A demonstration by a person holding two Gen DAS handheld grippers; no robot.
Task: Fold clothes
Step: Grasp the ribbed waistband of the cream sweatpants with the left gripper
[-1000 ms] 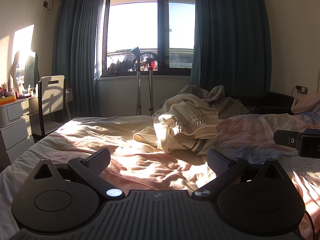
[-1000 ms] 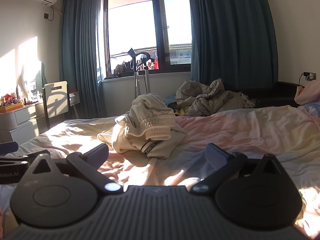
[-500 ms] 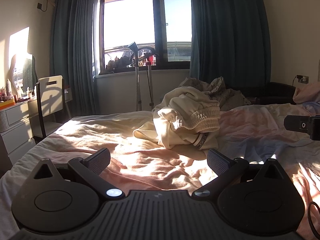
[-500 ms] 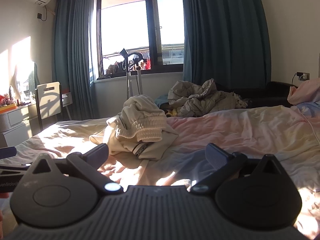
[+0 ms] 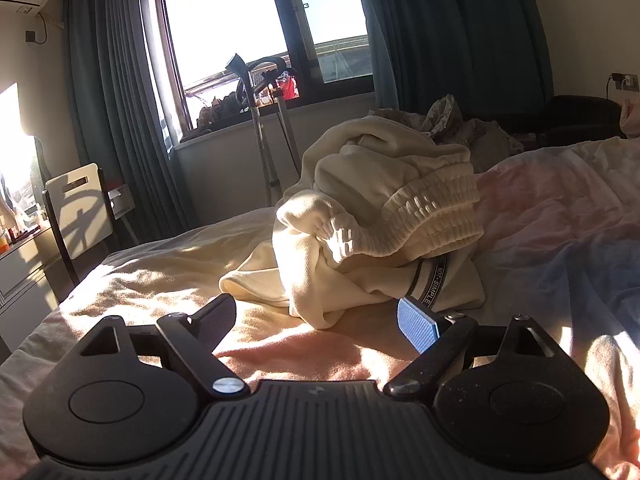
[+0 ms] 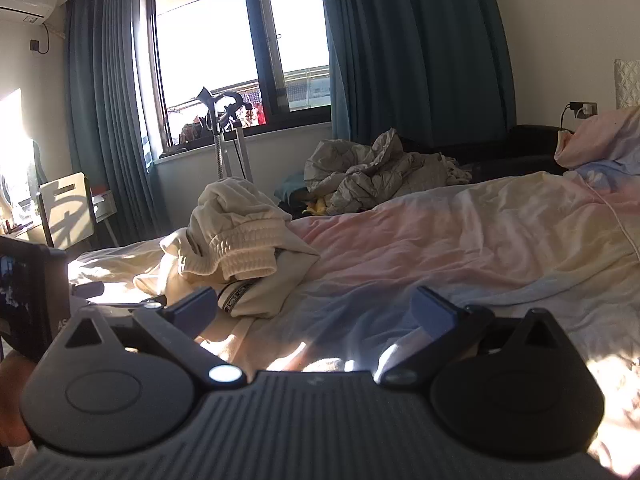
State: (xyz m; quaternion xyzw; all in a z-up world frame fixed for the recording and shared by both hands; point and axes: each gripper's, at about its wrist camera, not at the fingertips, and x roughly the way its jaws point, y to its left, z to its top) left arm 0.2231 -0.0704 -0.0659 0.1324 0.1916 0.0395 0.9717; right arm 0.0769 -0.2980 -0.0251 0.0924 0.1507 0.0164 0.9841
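Note:
A crumpled cream garment (image 5: 372,216) with a ribbed elastic hem and a lettered band lies in a heap on the bed. It also shows in the right wrist view (image 6: 236,248), left of centre. My left gripper (image 5: 316,320) is open and empty, low over the bed, its fingertips just short of the heap's near edge. My right gripper (image 6: 316,312) is open and empty, to the right of the heap, its left fingertip close to the garment's banded edge. The back of the left gripper (image 6: 28,300) shows at the left edge of the right wrist view.
The bed (image 5: 560,248) has a pastel pink, yellow and blue sheet (image 6: 460,248). A pile of grey bedding (image 6: 376,172) lies beyond it. A chair (image 5: 78,212) and desk stand at the left. A garment steamer (image 5: 260,120) stands by the window. A pillow (image 6: 596,136) is at the far right.
Both grippers have moved forward toward the cream garment, which now looks larger and nearer. The left gripper has come into the right wrist view's left edge. Both jaws stay open.

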